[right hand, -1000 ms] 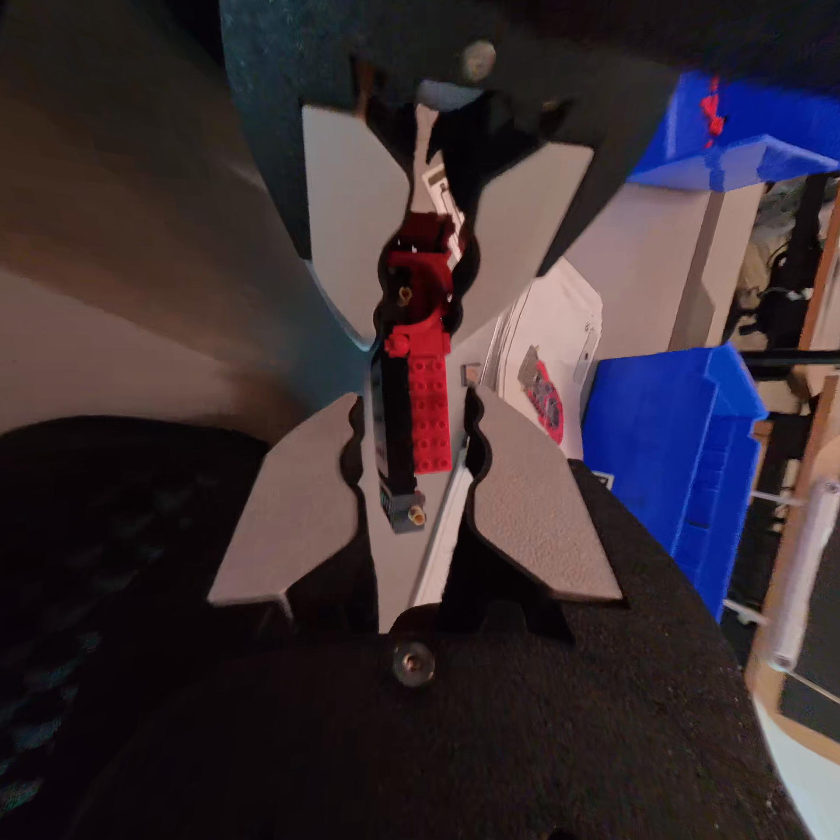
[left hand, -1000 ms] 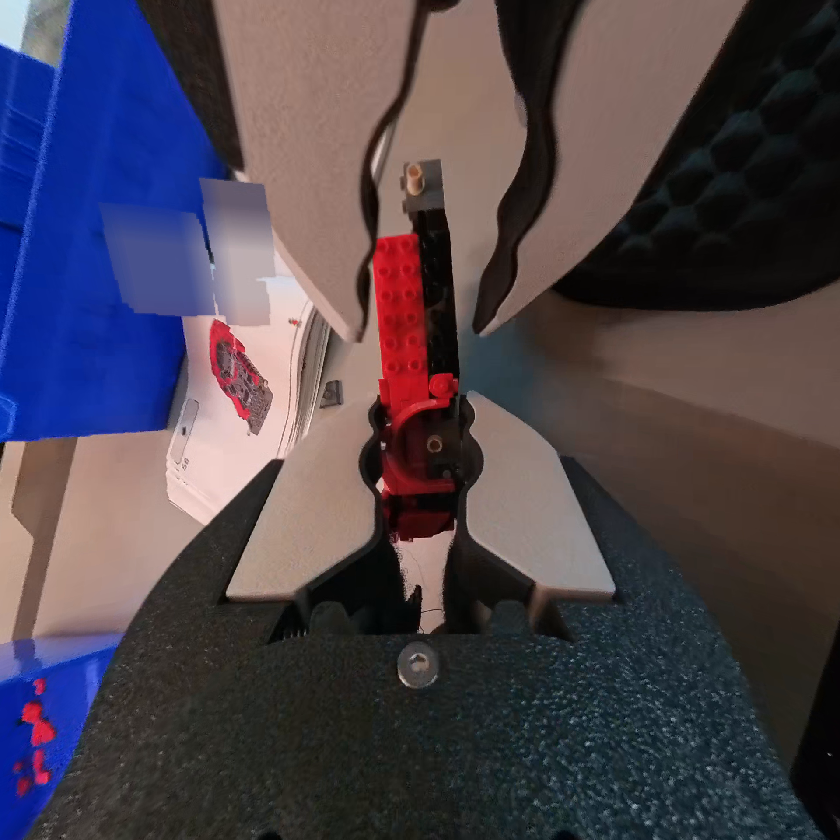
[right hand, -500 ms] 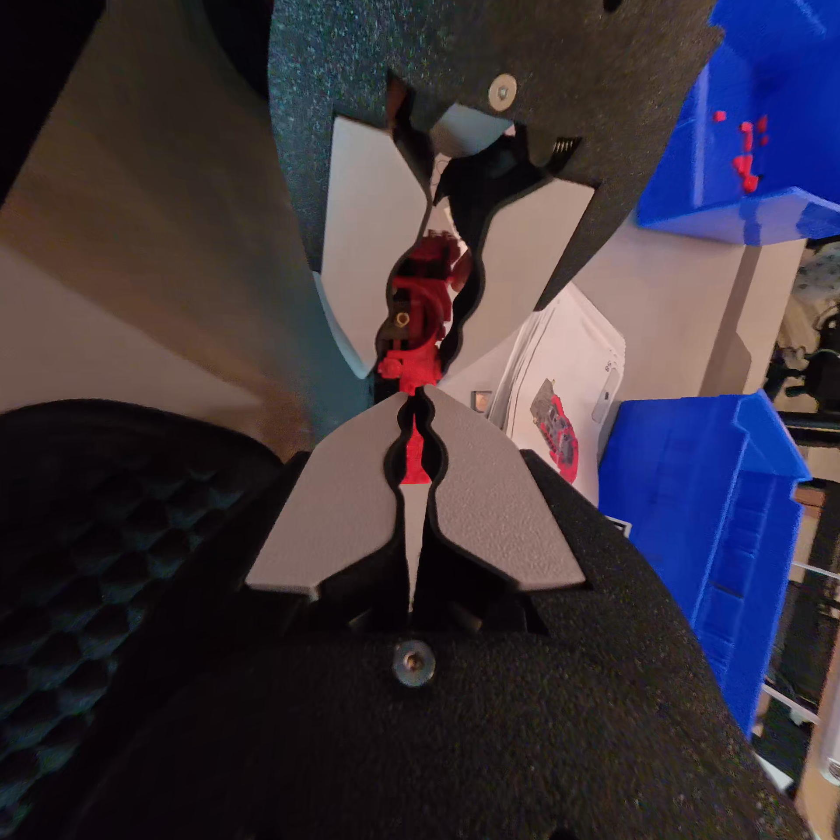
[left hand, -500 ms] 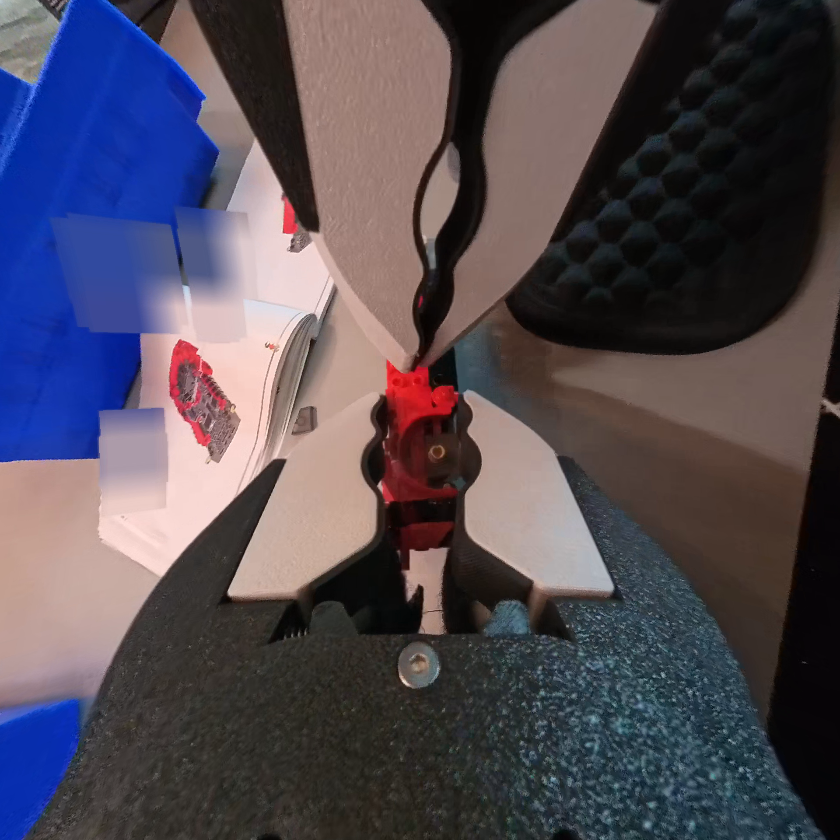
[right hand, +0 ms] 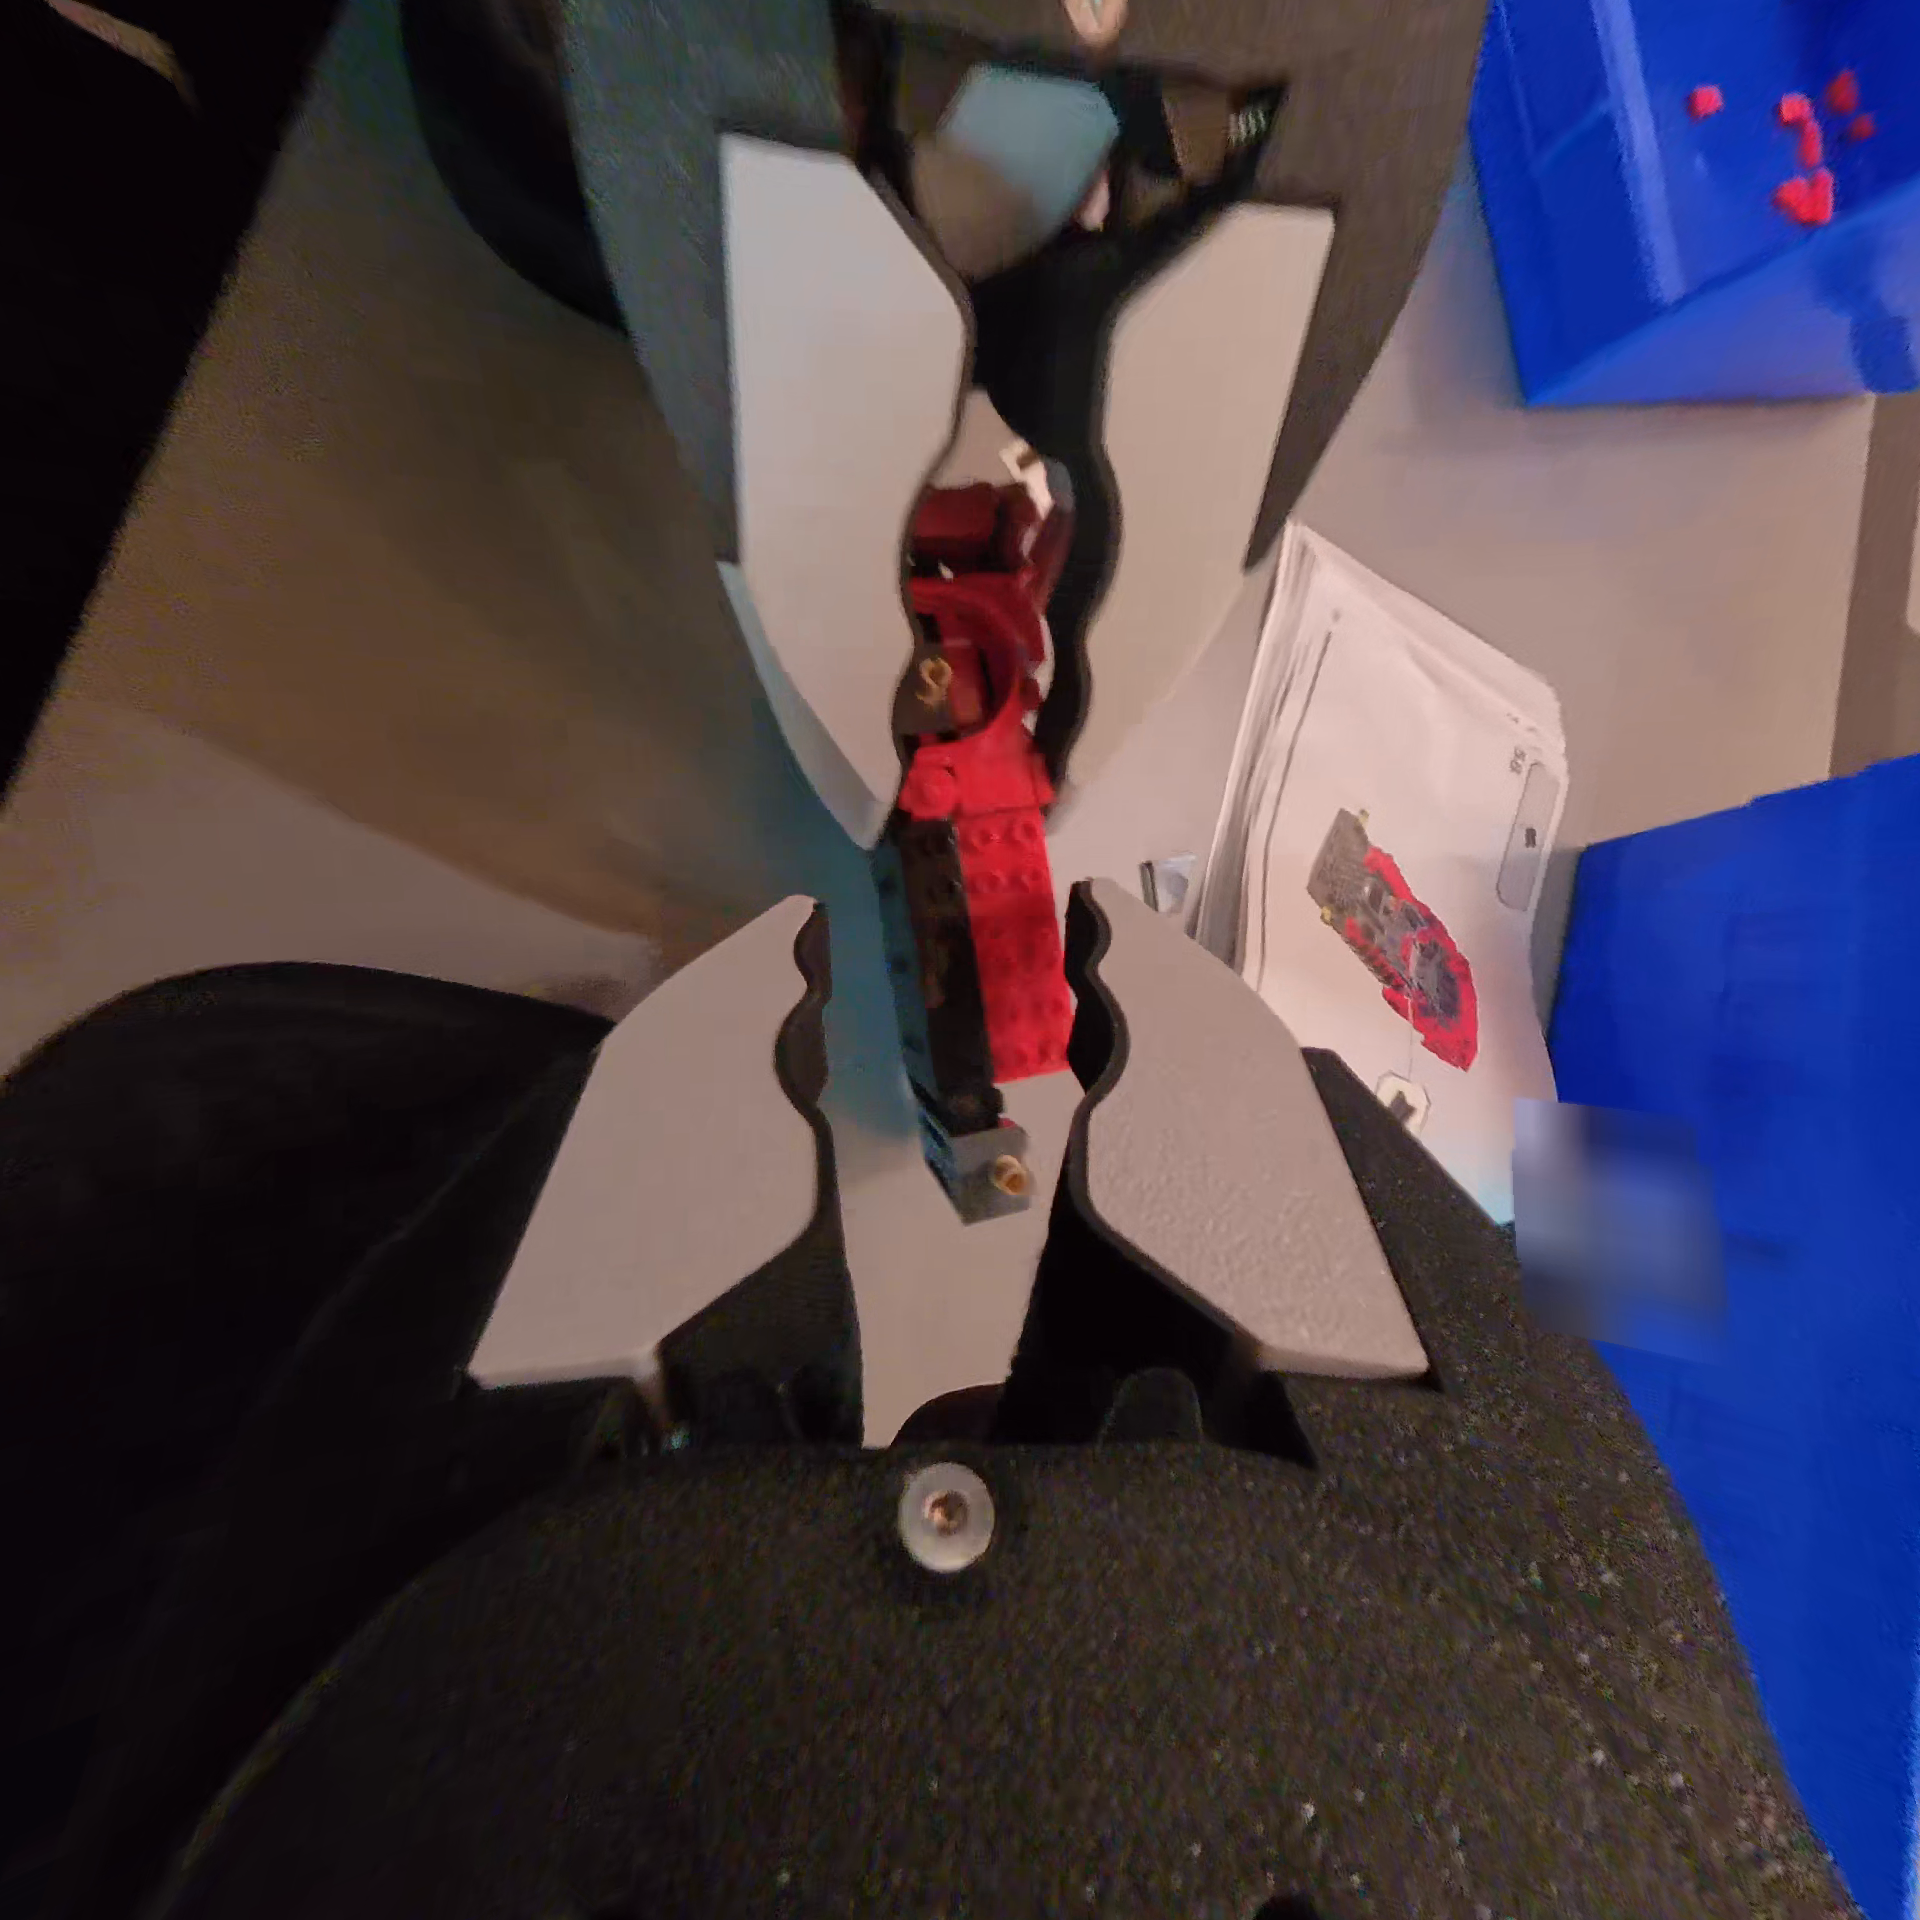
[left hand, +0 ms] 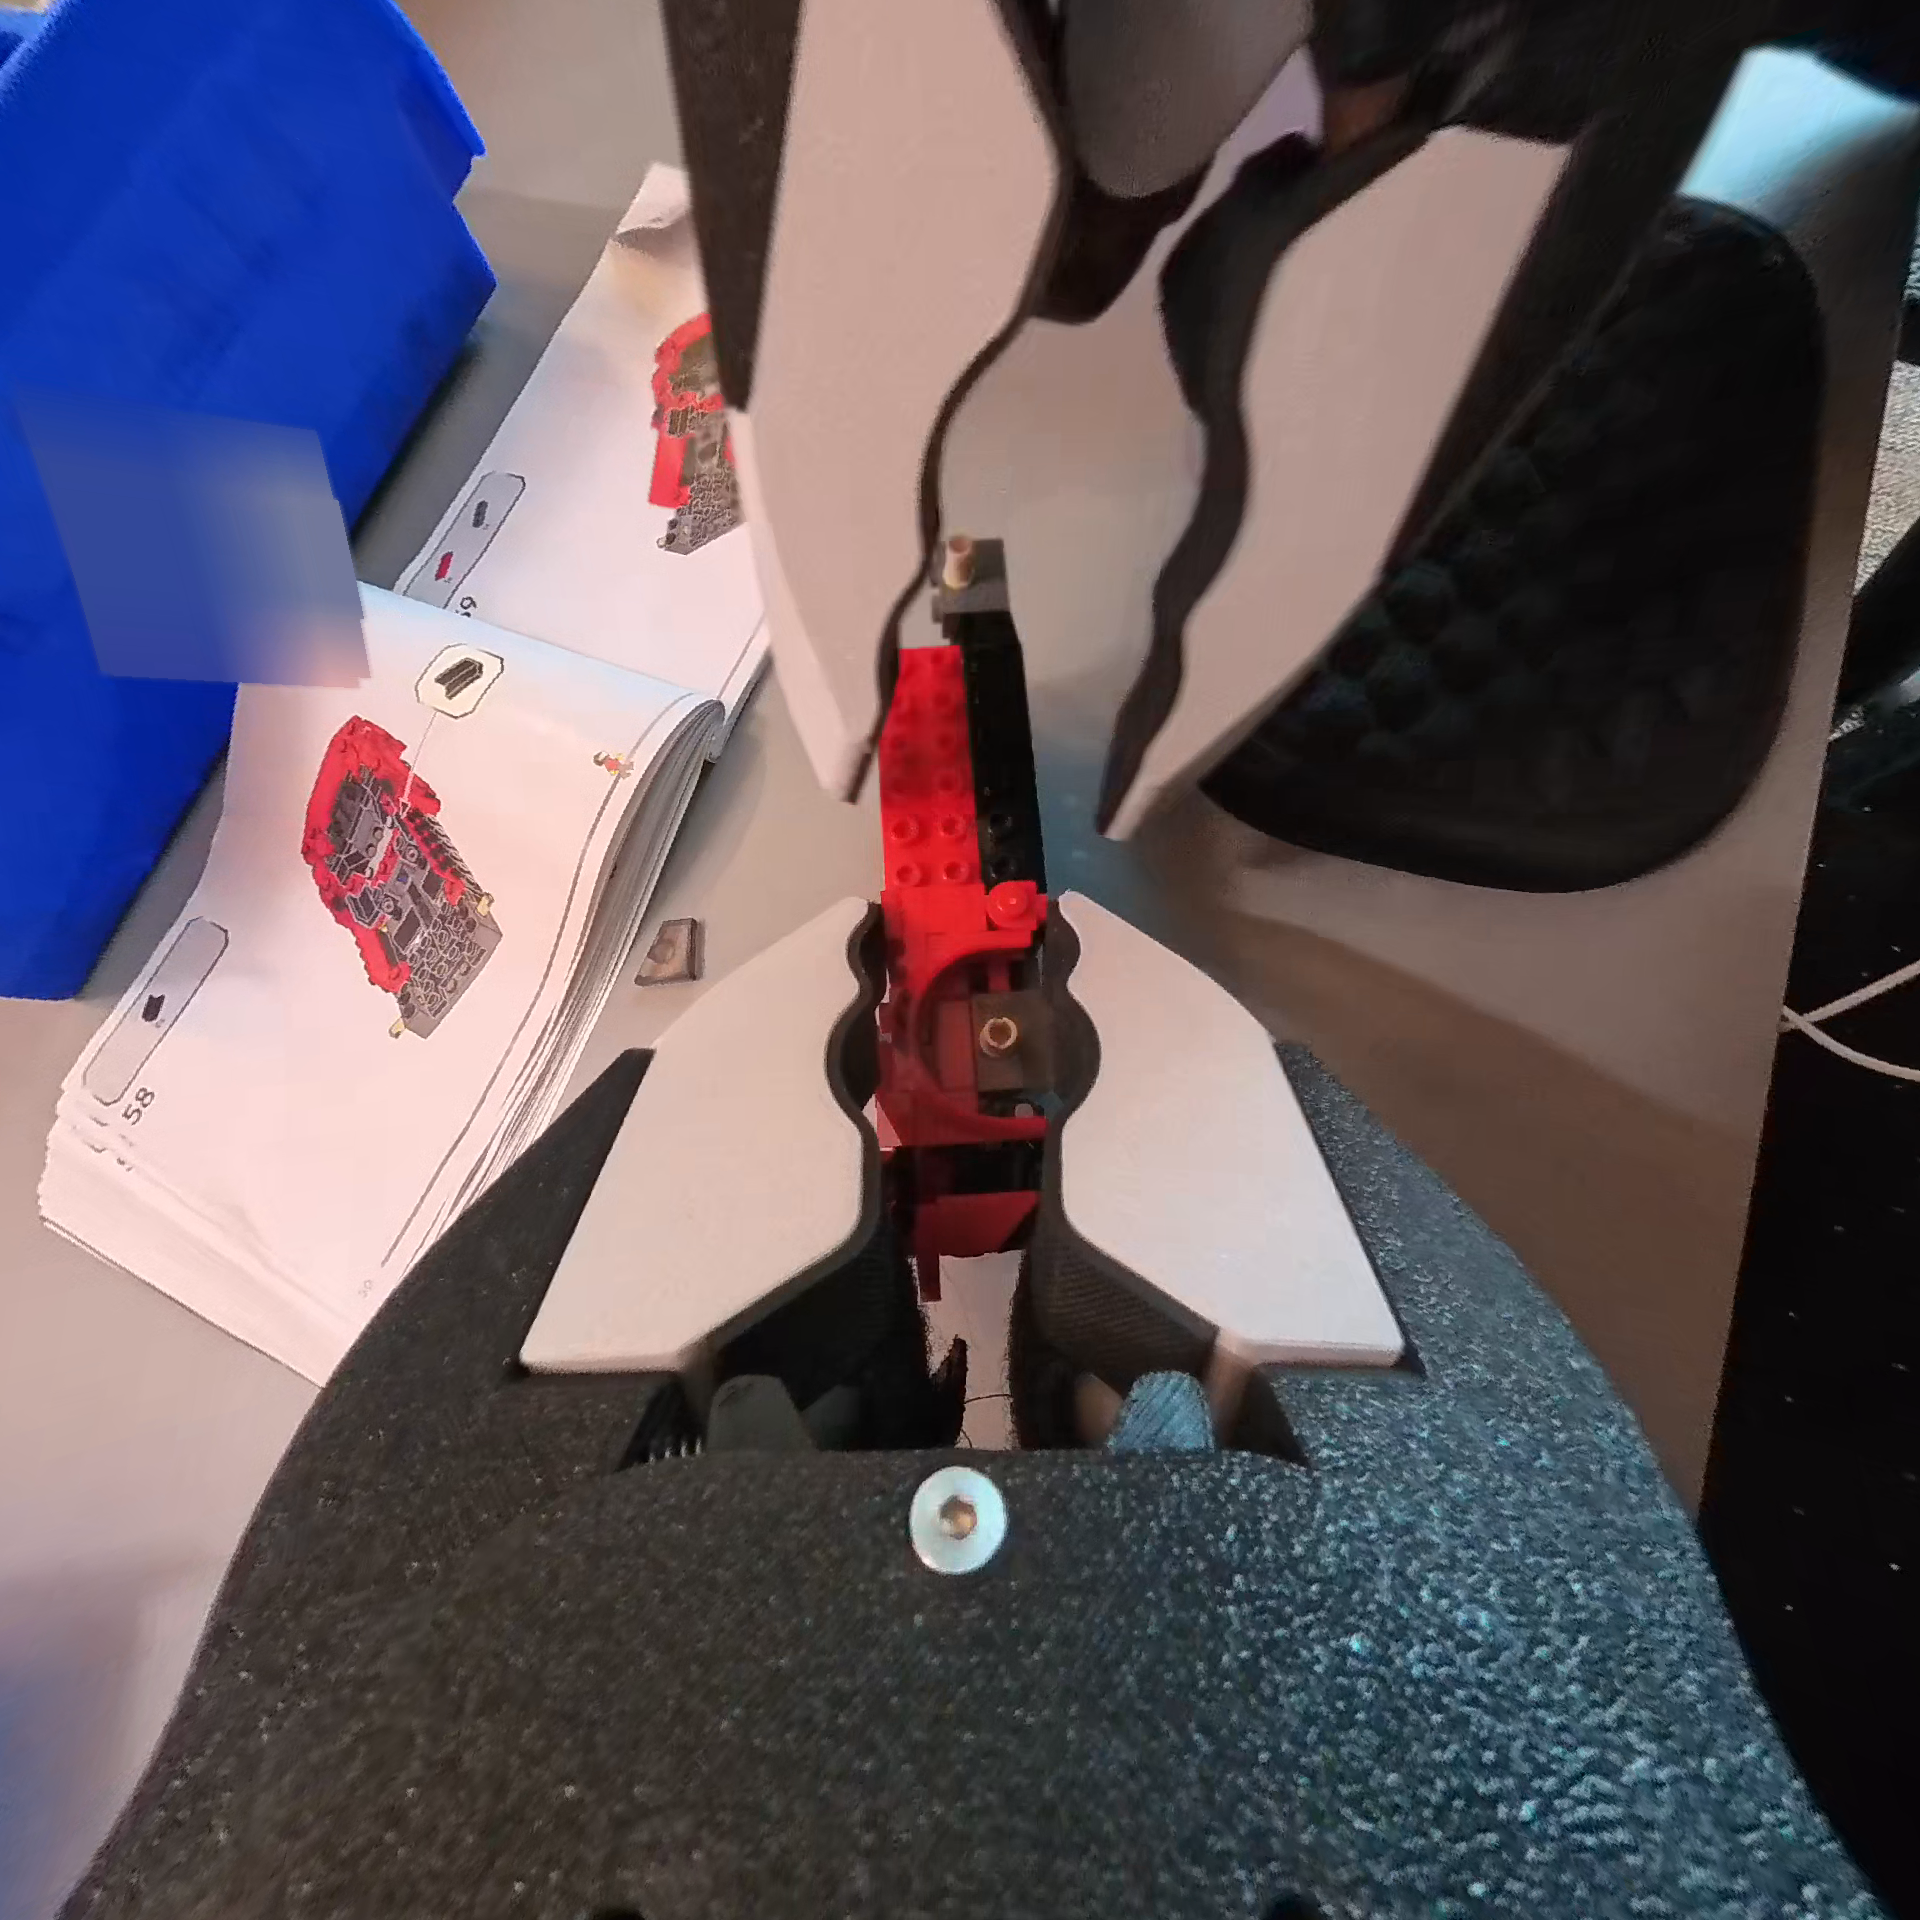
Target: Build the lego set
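Observation:
A long red and black lego assembly (left hand: 935,790) with a grey end piece is held off the table. My left gripper (left hand: 964,914) is shut on its red curved end. My right gripper (left hand: 977,810) faces it from the far side, jaws open, fingers on either side of the studded red plate without touching it. In the right wrist view the assembly (right hand: 1023,966) reaches in between my open right gripper (right hand: 945,904), its grey end deep between the fingers. The left gripper (right hand: 966,816) clamps the far end there.
An open instruction booklet (left hand: 364,883) lies on the table to the left, with a small grey tile (left hand: 670,951) beside it. Blue bins (left hand: 208,260) stand behind it; one (right hand: 1714,187) holds red pieces. A black textured pad (left hand: 1538,623) lies on the right. The tips of both grippers are at nearly the same place. Between my left fingertips and the small grey tile (left hand: 670,951) there is roughly 8 centimeters. It turns up in the right wrist view (right hand: 1167,887) as well.
Half a second ago my right gripper was shut on the free end of the assembly. It has now opened again. The left gripper has kept its grip throughout.

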`<state>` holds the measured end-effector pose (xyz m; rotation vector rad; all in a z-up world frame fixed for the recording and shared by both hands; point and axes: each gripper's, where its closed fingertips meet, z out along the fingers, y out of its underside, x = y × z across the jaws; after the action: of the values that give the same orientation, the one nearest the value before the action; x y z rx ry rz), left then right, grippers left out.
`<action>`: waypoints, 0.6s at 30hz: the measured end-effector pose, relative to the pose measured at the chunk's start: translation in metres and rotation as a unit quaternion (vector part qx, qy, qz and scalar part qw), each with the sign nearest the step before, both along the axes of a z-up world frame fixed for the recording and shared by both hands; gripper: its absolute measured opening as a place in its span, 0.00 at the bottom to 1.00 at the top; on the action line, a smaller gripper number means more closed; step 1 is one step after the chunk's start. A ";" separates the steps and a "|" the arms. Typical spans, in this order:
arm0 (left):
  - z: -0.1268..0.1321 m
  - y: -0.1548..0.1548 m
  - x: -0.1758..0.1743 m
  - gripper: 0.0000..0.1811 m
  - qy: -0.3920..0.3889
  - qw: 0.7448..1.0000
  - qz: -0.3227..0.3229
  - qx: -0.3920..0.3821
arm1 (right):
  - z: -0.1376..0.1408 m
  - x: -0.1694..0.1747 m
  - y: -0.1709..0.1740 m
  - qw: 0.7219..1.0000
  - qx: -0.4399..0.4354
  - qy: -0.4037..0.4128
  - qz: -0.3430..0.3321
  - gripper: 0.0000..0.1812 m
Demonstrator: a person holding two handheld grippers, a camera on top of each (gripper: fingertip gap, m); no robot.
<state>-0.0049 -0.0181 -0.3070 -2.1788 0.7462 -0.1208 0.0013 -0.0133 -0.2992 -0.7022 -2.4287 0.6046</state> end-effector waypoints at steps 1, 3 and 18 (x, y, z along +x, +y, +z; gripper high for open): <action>0.000 0.000 0.000 0.15 0.000 1.000 -0.002 0.000 | -0.002 -0.002 0.005 1.000 0.002 -0.004 -0.003 0.24; 0.000 -0.001 0.001 0.15 0.000 1.000 -0.006 0.000 | -0.009 -0.004 0.009 1.000 -0.001 -0.023 -0.002 0.23; 0.000 -0.009 -0.009 0.21 -0.027 0.998 0.000 0.064 | -0.020 -0.005 0.010 0.994 -0.034 -0.102 0.033 0.17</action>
<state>-0.0141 -0.0274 -0.3072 -2.0464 0.7053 -0.1273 -0.0036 -0.0034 -0.3196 -0.7469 -2.6397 0.6749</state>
